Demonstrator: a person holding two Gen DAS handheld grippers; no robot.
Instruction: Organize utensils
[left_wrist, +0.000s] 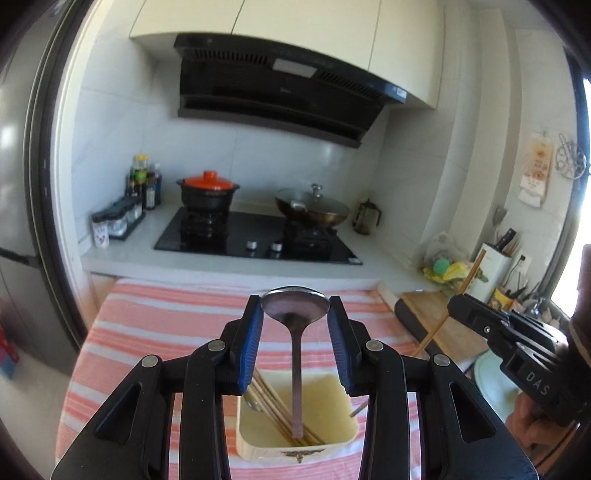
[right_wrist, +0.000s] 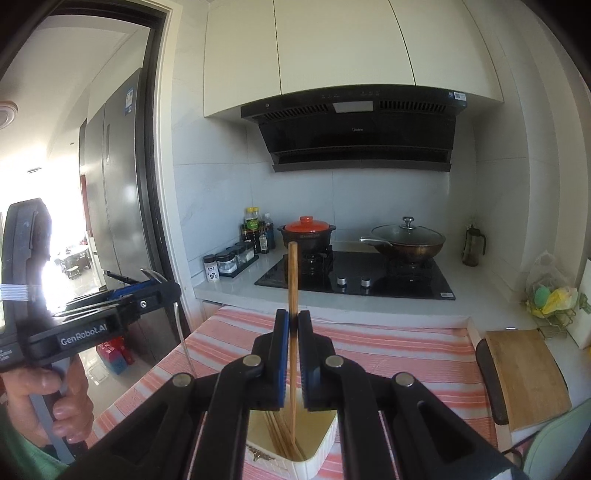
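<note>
Drop-off step: left hand-held gripper (left_wrist: 295, 317) pinches steel spoon (left_wrist: 295, 308) by bowl, right hand-held gripper (right_wrist: 293, 328) clamps wooden chopstick (right_wrist: 293, 295), both over cream rectangular box (left_wrist: 295, 448) w/ chopsticks inside. Next, I'd say: lower, release.

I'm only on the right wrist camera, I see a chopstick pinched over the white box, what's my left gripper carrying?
Observer: The left gripper holds a metal spoon by its bowl, handle hanging down.
Operator: Where is the handle's end?
Observer: Inside the cream box, beside the chopsticks already lying there.
Operator: Is my chopstick in the box too?
Observer: The left view shows the held chopstick slanting from the right gripper, with a tip poking over the box's right rim.
</note>
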